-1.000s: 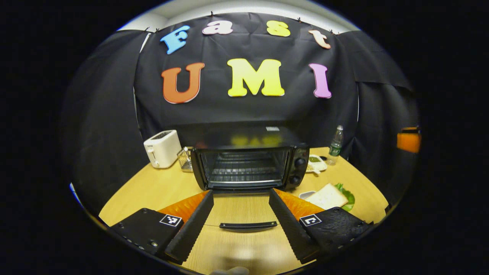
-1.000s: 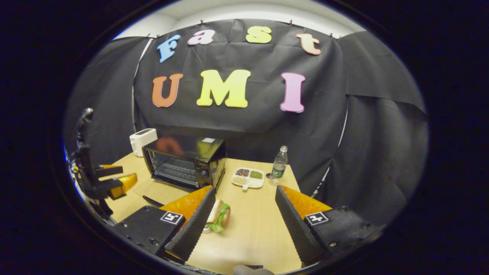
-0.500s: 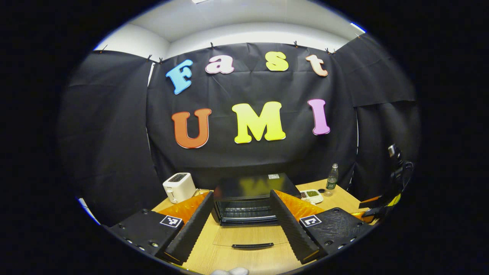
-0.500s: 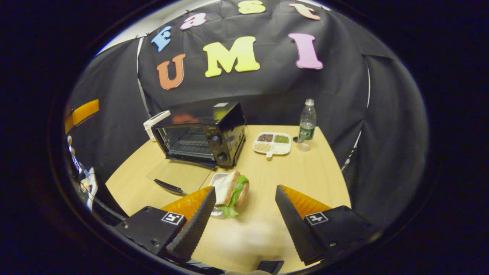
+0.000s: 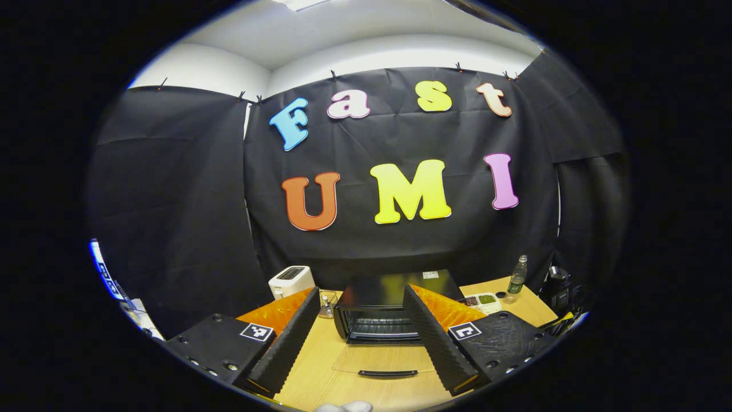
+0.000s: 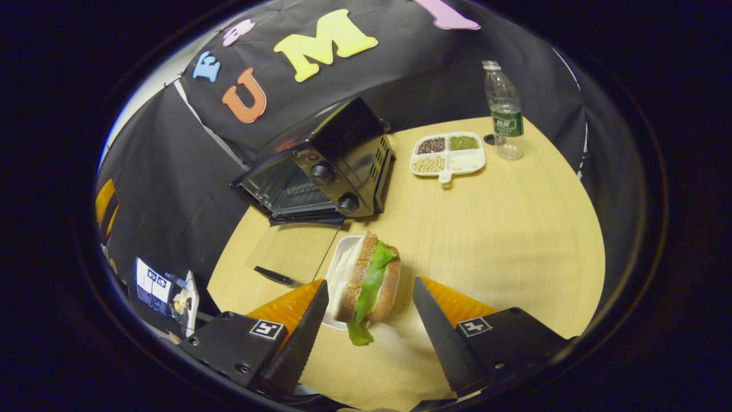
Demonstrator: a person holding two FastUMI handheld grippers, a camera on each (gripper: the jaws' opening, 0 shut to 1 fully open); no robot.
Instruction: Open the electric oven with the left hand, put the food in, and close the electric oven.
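The black electric oven (image 5: 377, 320) stands on the wooden table with its glass door (image 5: 384, 359) folded down flat and the door's handle (image 5: 388, 373) nearest me. My left gripper (image 5: 361, 289) is open, held back and above the door, with nothing between its fingers. In the right gripper view the sandwich (image 6: 366, 277), bread with green lettuce, stands on edge on a small white dish (image 6: 344, 252) in front of the oven (image 6: 331, 166). My right gripper (image 6: 370, 281) is open, one finger on each side of the sandwich, with a gap on the right side.
A white toaster (image 5: 291, 280) and a wire basket (image 5: 327, 303) sit left of the oven. A divided dish of beans (image 6: 449, 153) and a water bottle (image 6: 502, 111) stand to the oven's right. The open door (image 6: 291, 252) lies just left of the dish.
My left gripper has drawn back and tilted up from the open oven door. My right gripper has dropped toward the sandwich, which now sits between its open fingers.
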